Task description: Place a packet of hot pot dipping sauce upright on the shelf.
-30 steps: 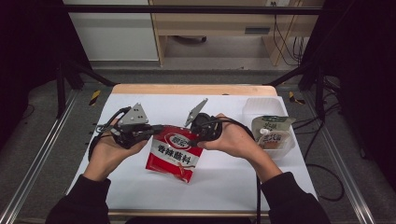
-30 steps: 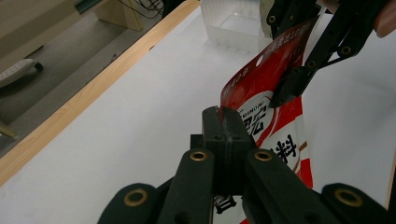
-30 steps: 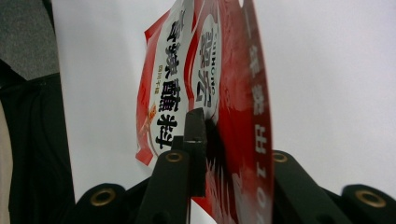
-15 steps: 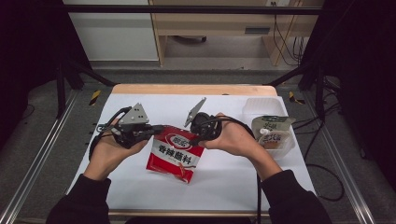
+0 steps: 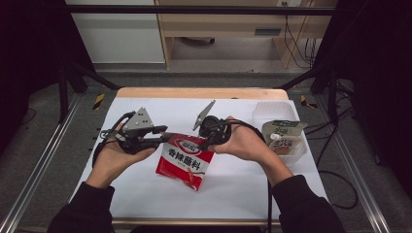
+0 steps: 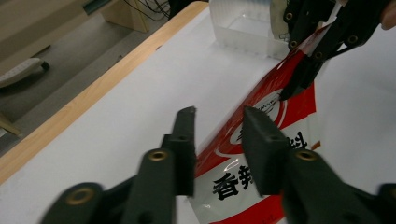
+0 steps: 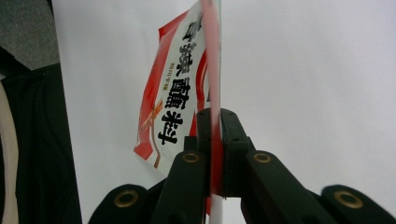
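Hard to read the packet's small print, and in the right gripper view the red-and-white sauce packet (image 7: 187,79) showed mostly edge-on, so most of its face was lost. The clear tub (image 5: 274,112) at about 2 o'clock on the bench (image 5: 145,194) was partly hidden behind a second pouch (image 5: 283,136).

The left tongs (image 6: 219,140) had just been opening: jaws apart, the packet's top edge (image 6: 261,154) sitting between them, pads not pressing on it. The right tongs (image 7: 211,140) were clenched on the packet's other top corner, holding that edge up off the white bench. In the high view the packet (image 5: 184,162) hung near the middle of the bench, between both hands.
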Demonstrator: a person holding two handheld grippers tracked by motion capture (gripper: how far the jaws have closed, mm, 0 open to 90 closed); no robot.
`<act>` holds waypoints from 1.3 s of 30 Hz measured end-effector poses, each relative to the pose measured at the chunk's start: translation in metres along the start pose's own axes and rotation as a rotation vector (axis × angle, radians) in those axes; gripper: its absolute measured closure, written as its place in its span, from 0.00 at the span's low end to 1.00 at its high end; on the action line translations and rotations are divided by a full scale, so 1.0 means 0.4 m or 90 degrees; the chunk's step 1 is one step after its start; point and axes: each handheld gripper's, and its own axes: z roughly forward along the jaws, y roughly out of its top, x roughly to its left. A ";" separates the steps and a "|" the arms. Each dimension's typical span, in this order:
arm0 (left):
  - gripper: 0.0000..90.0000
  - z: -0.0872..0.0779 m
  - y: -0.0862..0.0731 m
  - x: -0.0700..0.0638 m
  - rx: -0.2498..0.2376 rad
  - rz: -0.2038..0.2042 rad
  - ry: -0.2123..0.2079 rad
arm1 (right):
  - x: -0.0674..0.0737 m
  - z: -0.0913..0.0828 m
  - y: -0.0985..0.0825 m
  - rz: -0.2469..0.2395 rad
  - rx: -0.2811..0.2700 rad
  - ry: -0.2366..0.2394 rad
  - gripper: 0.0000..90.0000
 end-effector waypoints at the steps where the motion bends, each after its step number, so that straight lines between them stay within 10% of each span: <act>1: 0.61 0.000 -0.003 0.002 0.000 -0.001 0.003 | -0.002 0.001 0.000 0.000 0.000 -0.001 1.00; 20: 0.16 0.028 -0.101 0.032 0.024 -0.050 0.017 | -0.023 0.011 -0.002 0.015 0.007 -0.006 1.00; 39: 0.11 0.031 -0.198 0.041 0.027 -0.093 0.038 | -0.014 -0.042 0.013 -0.008 0.010 0.011 1.00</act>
